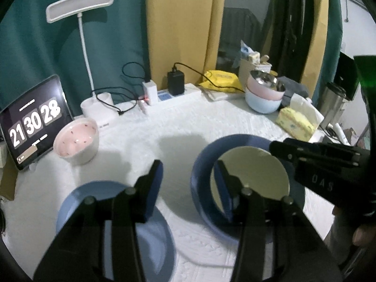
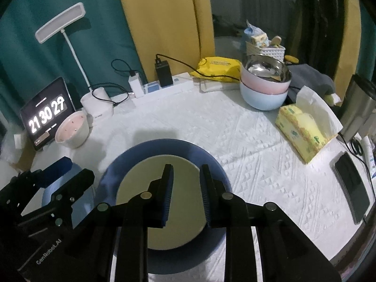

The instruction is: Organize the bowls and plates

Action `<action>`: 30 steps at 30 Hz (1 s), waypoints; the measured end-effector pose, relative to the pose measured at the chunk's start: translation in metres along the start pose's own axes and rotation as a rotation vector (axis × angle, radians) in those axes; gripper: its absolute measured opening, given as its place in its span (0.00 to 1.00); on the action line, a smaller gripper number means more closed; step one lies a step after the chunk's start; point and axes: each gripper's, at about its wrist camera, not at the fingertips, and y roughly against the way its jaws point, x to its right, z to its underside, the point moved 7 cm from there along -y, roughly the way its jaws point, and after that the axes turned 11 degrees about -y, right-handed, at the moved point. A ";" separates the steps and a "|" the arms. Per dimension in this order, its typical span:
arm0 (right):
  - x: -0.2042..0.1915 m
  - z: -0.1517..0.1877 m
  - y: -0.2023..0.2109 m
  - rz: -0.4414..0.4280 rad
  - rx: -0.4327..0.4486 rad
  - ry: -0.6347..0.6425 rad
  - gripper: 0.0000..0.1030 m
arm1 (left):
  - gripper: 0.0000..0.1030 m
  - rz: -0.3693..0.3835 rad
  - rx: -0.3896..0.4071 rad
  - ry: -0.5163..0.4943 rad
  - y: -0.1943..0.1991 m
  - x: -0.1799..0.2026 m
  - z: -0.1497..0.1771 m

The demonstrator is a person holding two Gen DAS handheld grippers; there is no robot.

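**Both hand-held grippers hang empty over the blue plates**

At the far left of the tabletop (image 2: 235, 127), which is covered with a white quilted cloth, a tablet (image 2: 48, 114) stands propped up showing a flip clock. Just right of it sits a white bowl with a pink inside (image 2: 72, 129), and behind that a white desk lamp (image 2: 60, 22) rises from its base. A white power strip (image 2: 164, 87) runs along the back edge with a black charger (image 2: 163, 72) plugged into it.

Nearer the camera on the left, a light blue plate (image 1: 112, 213) lies flat. The left hand-held gripper (image 1: 188, 188) hangs above the gap between this plate and the next, its jaws spread with nothing between them.

To the right lies a larger dark blue plate (image 2: 131, 155), and a pale cream plate (image 2: 141, 188) rests inside it, roughly centred. The right hand-held gripper (image 2: 186, 192) hangs over the cream plate, its jaws a little apart and pinching nothing; whether its tips touch the plate cannot be told.

At the back right, three bowls are nested: a light blue bowl (image 2: 263, 98) at the bottom, a pink bowl (image 2: 263, 82) in it, and a steel bowl (image 2: 265, 67) on top. Right of the stack lies a yellow tissue pack (image 2: 303, 134), then a dark phone (image 2: 352, 185) near the edge.
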 end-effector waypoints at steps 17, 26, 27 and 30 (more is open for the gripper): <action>-0.051 -0.008 -0.007 -0.018 -0.004 0.070 0.25 | 0.47 -0.017 0.028 0.069 0.006 -0.046 0.002; -0.081 -0.011 -0.015 -0.034 -0.012 0.109 0.25 | 0.53 -0.041 0.040 0.108 0.009 -0.077 0.005; -0.085 -0.011 -0.016 -0.036 -0.013 0.113 0.25 | 0.53 -0.044 0.041 0.111 0.009 -0.081 0.005; -0.095 -0.012 -0.020 -0.041 -0.019 0.124 0.25 | 0.53 -0.053 0.044 0.121 0.010 -0.091 0.006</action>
